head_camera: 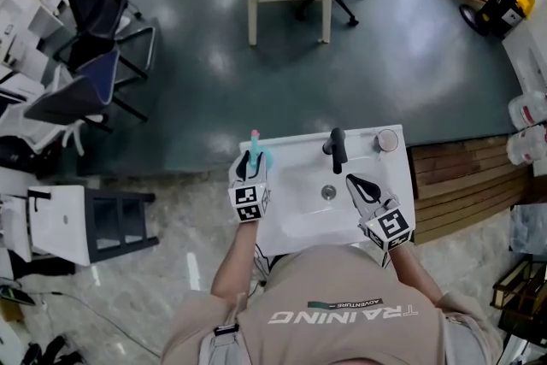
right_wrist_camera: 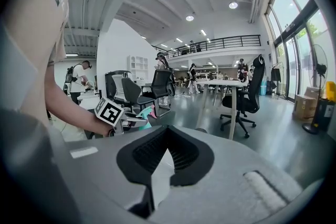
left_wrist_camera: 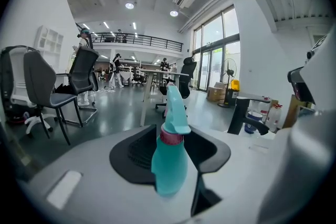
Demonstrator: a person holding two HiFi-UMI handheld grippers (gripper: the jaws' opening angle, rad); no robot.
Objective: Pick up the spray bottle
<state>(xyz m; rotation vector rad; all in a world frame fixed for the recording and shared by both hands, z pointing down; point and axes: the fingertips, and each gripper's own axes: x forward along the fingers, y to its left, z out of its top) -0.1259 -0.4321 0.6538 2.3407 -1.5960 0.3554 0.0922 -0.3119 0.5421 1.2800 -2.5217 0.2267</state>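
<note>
A teal spray bottle (head_camera: 261, 155) with a pink collar stands upright on the left rim of a white sink (head_camera: 299, 222). My left gripper (head_camera: 253, 158) reaches around it, and in the left gripper view the bottle (left_wrist_camera: 170, 160) stands between the spread jaws of the left gripper (left_wrist_camera: 173, 136), with a little space showing at each side. My right gripper (head_camera: 353, 180) hovers over the right half of the basin, jaws together and empty. In the right gripper view the tips of the right gripper (right_wrist_camera: 168, 131) meet, and the bottle (right_wrist_camera: 143, 115) shows beyond, beside the left gripper's marker cube.
A black faucet (head_camera: 337, 148) rises at the back of the sink, with a drain (head_camera: 329, 192) below it and a small round cup (head_camera: 387, 140) at the back right corner. Wooden planks (head_camera: 461, 175) lie to the right. Office chairs (head_camera: 94, 55) stand left.
</note>
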